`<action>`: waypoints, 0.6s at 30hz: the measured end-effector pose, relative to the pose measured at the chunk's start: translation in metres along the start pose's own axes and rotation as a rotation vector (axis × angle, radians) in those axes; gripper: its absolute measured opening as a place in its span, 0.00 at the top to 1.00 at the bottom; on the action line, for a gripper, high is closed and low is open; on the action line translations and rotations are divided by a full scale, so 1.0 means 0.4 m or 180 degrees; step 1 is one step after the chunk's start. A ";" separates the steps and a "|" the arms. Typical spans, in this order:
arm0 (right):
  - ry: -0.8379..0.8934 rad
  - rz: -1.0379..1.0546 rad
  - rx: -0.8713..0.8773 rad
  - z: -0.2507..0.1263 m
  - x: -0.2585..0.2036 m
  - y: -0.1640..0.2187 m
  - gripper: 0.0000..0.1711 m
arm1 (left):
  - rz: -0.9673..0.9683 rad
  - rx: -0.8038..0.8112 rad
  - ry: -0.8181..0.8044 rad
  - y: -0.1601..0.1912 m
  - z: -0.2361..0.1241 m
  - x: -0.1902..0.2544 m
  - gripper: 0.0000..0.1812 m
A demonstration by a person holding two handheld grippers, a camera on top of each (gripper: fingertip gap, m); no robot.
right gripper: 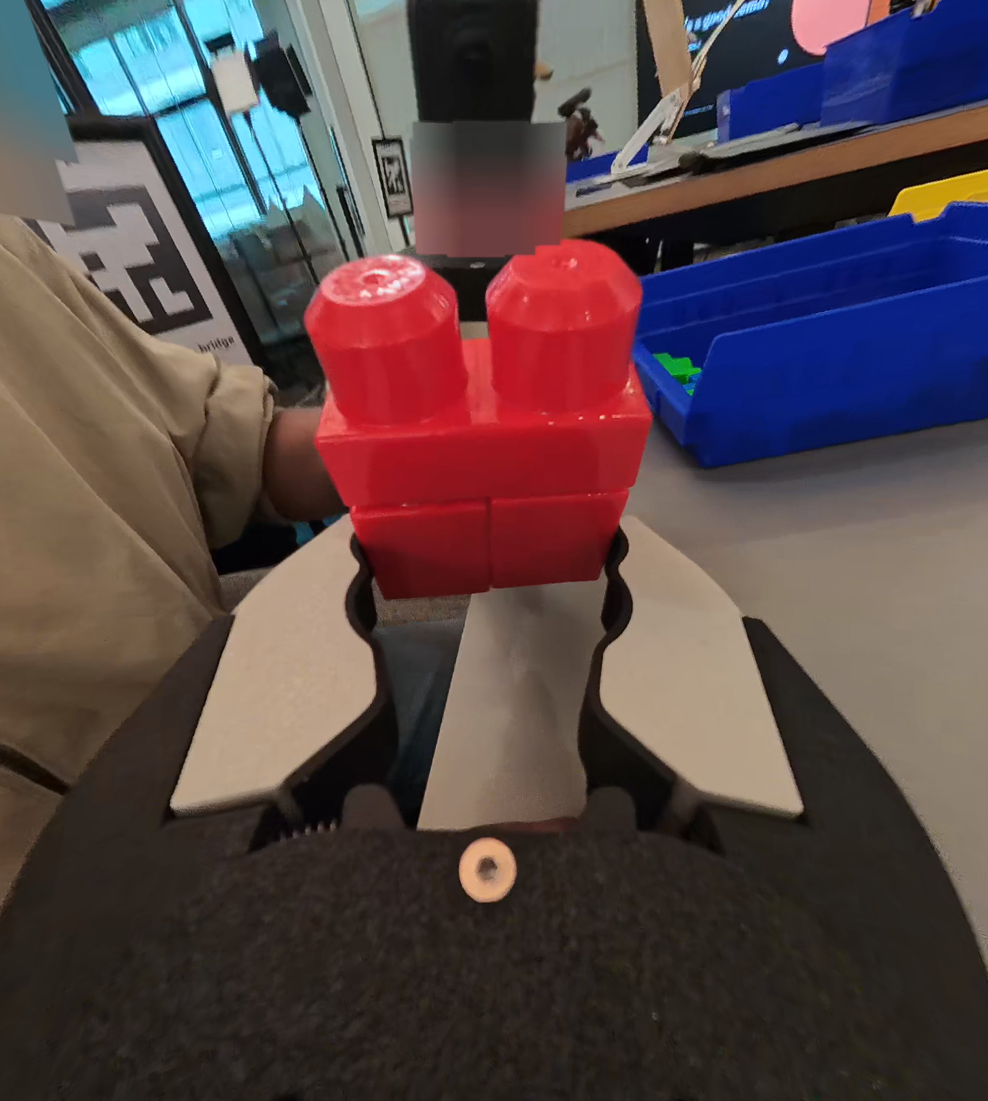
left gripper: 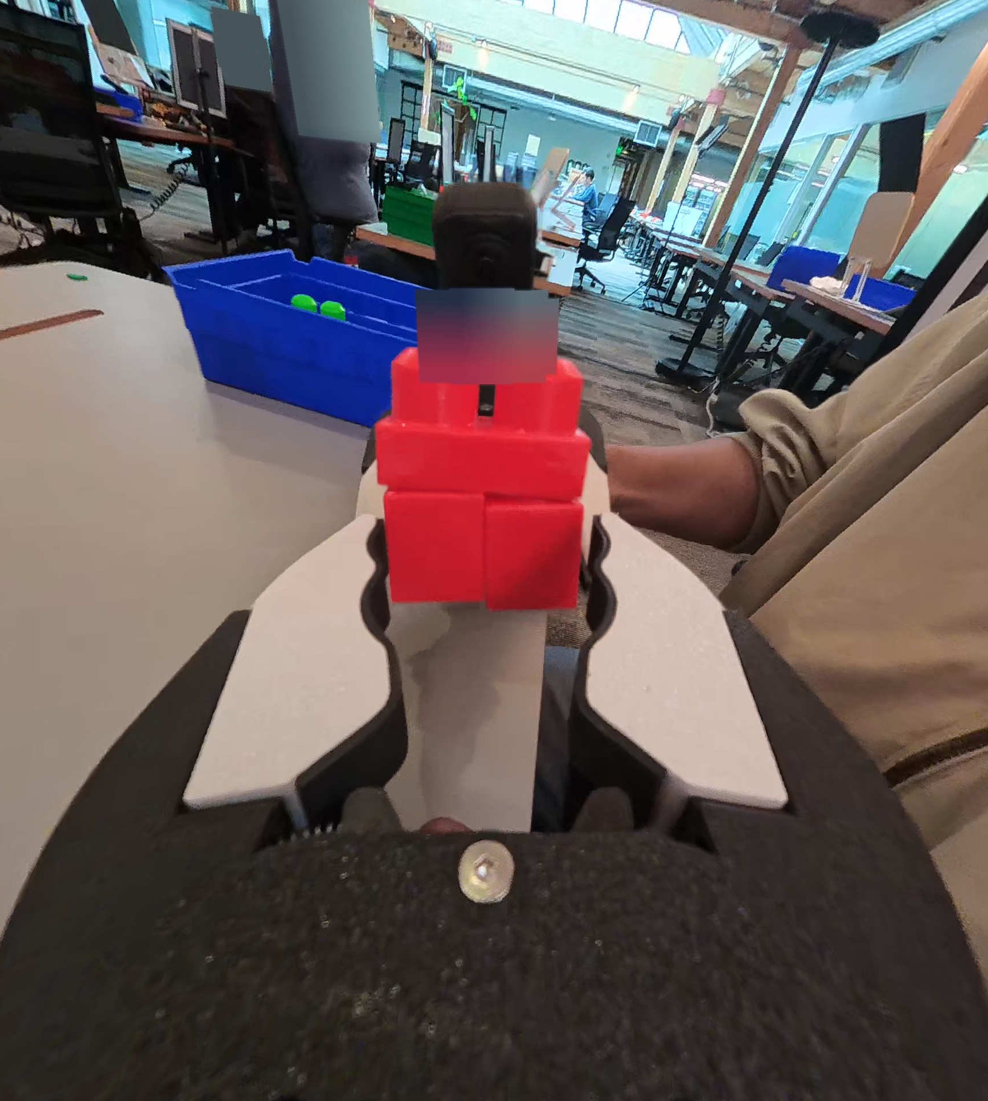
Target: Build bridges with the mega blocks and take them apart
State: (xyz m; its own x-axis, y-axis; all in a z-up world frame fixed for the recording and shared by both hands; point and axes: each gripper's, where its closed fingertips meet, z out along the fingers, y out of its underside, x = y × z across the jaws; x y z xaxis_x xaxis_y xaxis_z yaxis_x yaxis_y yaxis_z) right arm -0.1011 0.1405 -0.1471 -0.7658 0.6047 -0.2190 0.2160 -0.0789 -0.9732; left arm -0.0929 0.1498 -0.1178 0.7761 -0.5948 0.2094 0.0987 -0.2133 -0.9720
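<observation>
A small red mega block assembly (left gripper: 482,459) is held between both grippers, which face each other. It has two small red blocks side by side below and a wider two-stud red block (right gripper: 482,459) on top. My left gripper (left gripper: 482,554) is shut on the two lower blocks (left gripper: 533,554). My right gripper (right gripper: 488,554) is shut on the same lower blocks (right gripper: 545,542) from the opposite side. The black body of the right gripper (left gripper: 485,238) shows behind the blocks in the left wrist view, and that of the left gripper (right gripper: 473,53) in the right wrist view.
A blue bin (left gripper: 300,357) with green blocks (left gripper: 318,307) stands on the grey table (left gripper: 92,476); it also shows in the right wrist view (right gripper: 837,357). A person's tan sleeve (left gripper: 896,476) and hand (left gripper: 676,488) are close by. A yellow bin (right gripper: 968,184) sits farther back. The grippers are tip to tip, or close to it.
</observation>
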 end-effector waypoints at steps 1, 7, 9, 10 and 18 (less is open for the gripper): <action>-0.0008 0.0049 0.0058 -0.007 0.004 -0.004 0.56 | 0.0047 -0.0010 -0.0009 -0.002 -0.009 0.000 0.65; -0.0041 0.0093 0.0089 -0.007 0.004 -0.003 0.56 | 0.0370 -0.0591 -0.0313 0.063 -0.008 -0.023 0.55; 0.0000 0.0047 0.0048 0.001 0.008 -0.001 0.56 | 0.0458 -0.0770 -0.0388 0.092 0.005 -0.030 0.54; 0.0026 0.0016 0.0016 0.006 0.009 0.001 0.56 | 0.0494 -0.0805 -0.0444 0.100 0.012 -0.035 0.53; 0.0064 0.0005 -0.0246 0.006 0.014 0.016 0.56 | 0.0715 -0.0854 -0.0524 0.117 0.031 -0.036 0.58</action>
State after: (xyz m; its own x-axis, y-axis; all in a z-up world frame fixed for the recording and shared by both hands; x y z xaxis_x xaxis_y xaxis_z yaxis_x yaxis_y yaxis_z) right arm -0.1053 0.1414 -0.1545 -0.7532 0.6204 -0.2184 0.2640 -0.0189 -0.9643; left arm -0.0920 0.1579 -0.1677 0.8516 -0.5222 -0.0467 -0.2346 -0.2999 -0.9247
